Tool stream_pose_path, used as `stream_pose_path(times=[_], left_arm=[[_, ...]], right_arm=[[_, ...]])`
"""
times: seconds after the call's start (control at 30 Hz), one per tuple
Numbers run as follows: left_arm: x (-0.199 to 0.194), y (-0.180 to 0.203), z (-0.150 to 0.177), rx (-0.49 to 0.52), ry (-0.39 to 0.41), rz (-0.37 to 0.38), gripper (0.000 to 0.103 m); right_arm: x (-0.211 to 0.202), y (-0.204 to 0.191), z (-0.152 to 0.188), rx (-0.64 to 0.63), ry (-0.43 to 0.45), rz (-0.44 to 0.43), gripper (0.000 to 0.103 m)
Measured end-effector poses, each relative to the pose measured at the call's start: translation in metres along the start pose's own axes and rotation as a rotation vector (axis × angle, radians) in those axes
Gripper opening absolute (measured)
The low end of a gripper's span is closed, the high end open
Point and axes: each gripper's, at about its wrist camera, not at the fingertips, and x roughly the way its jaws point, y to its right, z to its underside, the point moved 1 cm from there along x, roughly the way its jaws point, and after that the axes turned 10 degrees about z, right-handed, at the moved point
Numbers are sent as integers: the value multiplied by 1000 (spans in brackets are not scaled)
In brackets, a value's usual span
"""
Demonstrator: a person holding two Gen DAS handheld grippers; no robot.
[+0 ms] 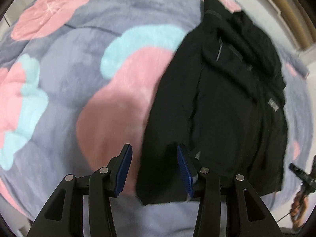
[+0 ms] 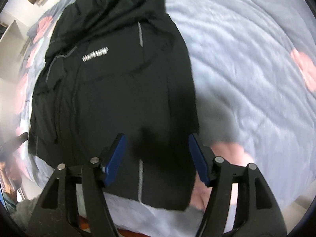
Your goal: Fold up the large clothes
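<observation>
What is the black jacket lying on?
The black jacket with grey reflective strips lies spread on a fleecy grey-blue blanket with pink and turquoise patches, which shows all around it. The part of the blanket beneath the jacket is covered, so its pattern there cannot be seen.

- Jacket (image 2: 118,90) spread flat on bed (image 2: 246,63), hem near, collar far.
- Left tongs (image 1: 154,169) above hem's left corner.
- Right tongs (image 2: 158,158) above hem's right part.

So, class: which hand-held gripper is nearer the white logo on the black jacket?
Right. The right hand-held gripper hangs over the jacket's hem, below the white logo. The left hand-held gripper hangs at the jacket's far bottom corner.
</observation>
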Motion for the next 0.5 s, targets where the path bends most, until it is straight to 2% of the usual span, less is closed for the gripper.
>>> stream_pose_path(times=[0.07, 0.2, 0.5], left_arm=[[3, -5, 8, -1, -16, -19, 49], [6, -15, 18, -25, -54, 38, 48], [10, -21, 21, -42, -94, 64, 49]], right_arm=[[7, 6, 11, 18, -22, -5, 65], [20, 13, 27, 35, -57, -21, 65], [37, 19, 48, 64, -106, -79, 65]])
